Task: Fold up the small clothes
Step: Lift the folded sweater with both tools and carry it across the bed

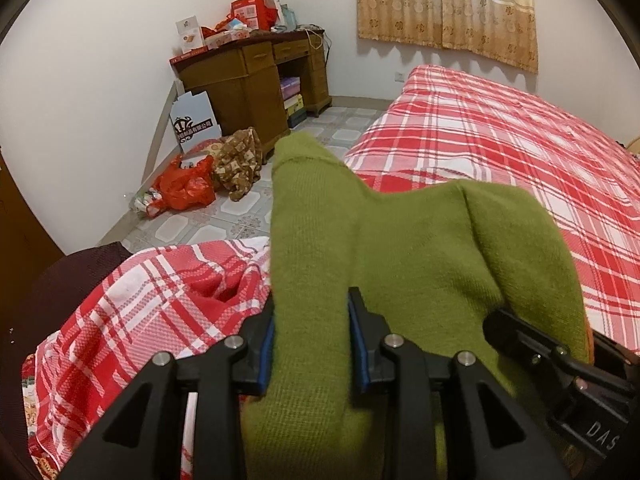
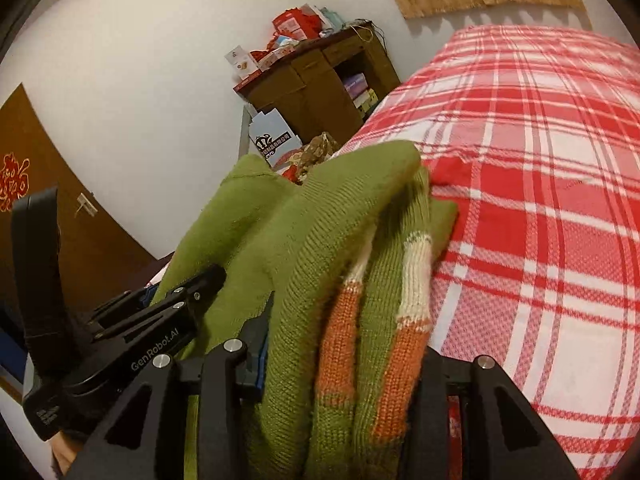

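A small green knitted sweater (image 1: pixel 420 248) with orange and white stripes (image 2: pixel 416 280) hangs bunched above the red plaid bed (image 1: pixel 500 128). My left gripper (image 1: pixel 310 344) is shut on a fold of the green sweater. My right gripper (image 2: pixel 344 364) is shut on a thick bunch of the same sweater (image 2: pixel 320 248), its right finger hidden under the knit. The two grippers are close side by side: the right one shows at the lower right of the left wrist view (image 1: pixel 560 364), the left one at the lower left of the right wrist view (image 2: pixel 160 320).
The plaid bed (image 2: pixel 540 200) spreads to the right and ahead. A wooden desk (image 1: pixel 256 80) piled with boxes stands at the far wall. A red bag (image 1: pixel 186 186) and a brown cloth (image 1: pixel 240 160) lie on the tiled floor. A curtain (image 1: pixel 448 4) hangs behind.
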A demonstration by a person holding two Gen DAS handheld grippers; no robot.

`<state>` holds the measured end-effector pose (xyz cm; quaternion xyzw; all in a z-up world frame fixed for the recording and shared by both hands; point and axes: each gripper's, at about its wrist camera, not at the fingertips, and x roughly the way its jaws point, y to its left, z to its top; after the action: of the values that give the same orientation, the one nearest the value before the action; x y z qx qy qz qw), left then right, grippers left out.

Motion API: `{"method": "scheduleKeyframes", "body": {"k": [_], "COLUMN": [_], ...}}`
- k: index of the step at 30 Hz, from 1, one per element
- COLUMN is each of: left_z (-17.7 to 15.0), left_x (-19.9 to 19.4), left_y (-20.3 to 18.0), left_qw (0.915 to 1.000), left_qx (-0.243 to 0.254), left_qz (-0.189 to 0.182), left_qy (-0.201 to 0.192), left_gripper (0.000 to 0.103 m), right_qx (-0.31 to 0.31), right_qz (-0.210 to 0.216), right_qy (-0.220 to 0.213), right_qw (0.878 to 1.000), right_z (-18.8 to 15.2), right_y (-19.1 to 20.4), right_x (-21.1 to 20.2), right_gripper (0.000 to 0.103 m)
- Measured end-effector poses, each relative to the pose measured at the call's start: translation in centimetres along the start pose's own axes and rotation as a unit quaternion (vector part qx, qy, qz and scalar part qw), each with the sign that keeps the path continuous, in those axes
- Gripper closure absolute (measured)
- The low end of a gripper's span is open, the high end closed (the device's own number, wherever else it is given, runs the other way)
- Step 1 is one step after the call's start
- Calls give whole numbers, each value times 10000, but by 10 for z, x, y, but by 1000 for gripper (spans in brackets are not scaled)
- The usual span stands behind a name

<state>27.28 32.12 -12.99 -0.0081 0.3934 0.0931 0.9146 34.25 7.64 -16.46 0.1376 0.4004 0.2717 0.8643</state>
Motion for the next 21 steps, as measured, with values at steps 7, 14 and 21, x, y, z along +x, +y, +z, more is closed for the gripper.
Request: {"method": "scheduleKeyframes", "body": {"k": [7,14,21], "left_z": [-1,-3,-4], "left_x": [1,0,0], "left_y": [3,8,19], "left_qw": [10000,9998,9981], "left_qx": [-53,-148,-363], "left_qz": [-41,-152,-488], "left_qy": [5,-11,-17], "left_gripper": [70,70,70], "right_qx": [112,922,794], "right_qz": [185,907,494], "right_qy": [223,630,136], "right_qw": [9995,9896,9955], "right_z": [9,31,36], "right_y": [-7,-27,-37], "right_x": [7,18,-15], "right_gripper": [56,47,43]}}
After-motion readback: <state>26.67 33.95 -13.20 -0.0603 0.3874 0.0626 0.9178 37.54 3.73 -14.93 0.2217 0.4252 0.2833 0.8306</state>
